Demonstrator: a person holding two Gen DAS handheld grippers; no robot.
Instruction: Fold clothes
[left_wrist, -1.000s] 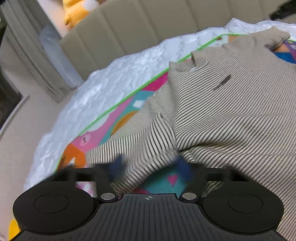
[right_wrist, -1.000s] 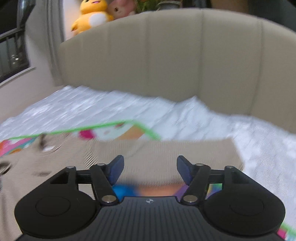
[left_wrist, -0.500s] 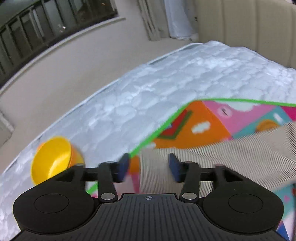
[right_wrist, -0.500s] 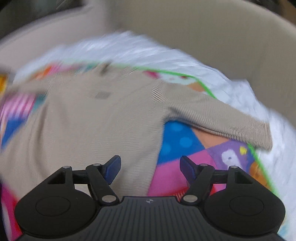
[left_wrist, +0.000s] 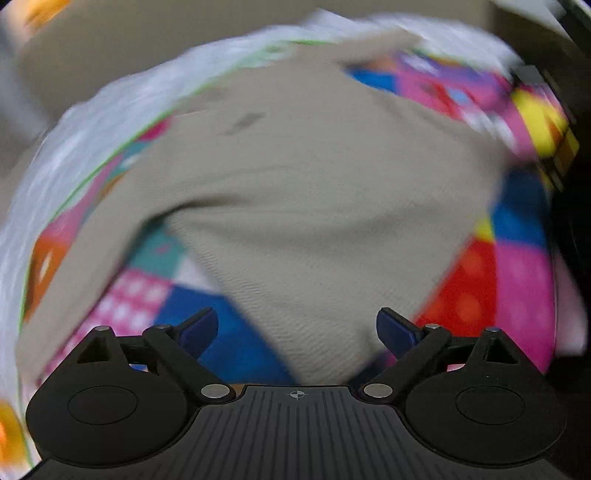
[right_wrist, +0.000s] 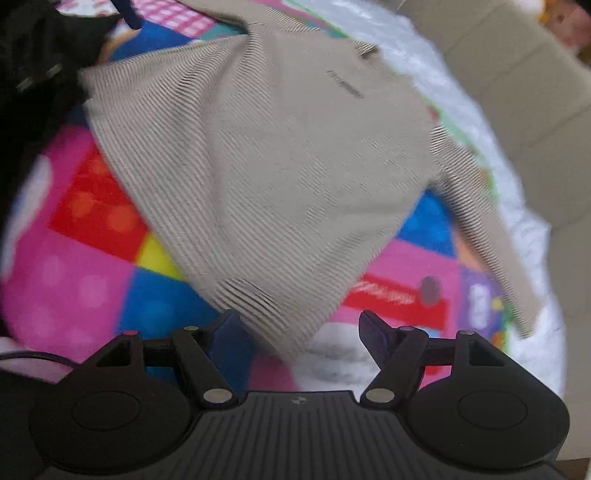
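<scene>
Left wrist view: the left gripper (left_wrist: 297, 332) has let go of the sleeve it pinched a second ago and now hangs wide over the hem of the striped sweater (left_wrist: 314, 192) — spread flat on the colourful play mat (left_wrist: 517, 280).

Right wrist view: the right gripper (right_wrist: 299, 328), wide and empty, has swung from the sleeve to the sweater's bottom corner — probably both hem corners get pinched for the first fold.
</scene>
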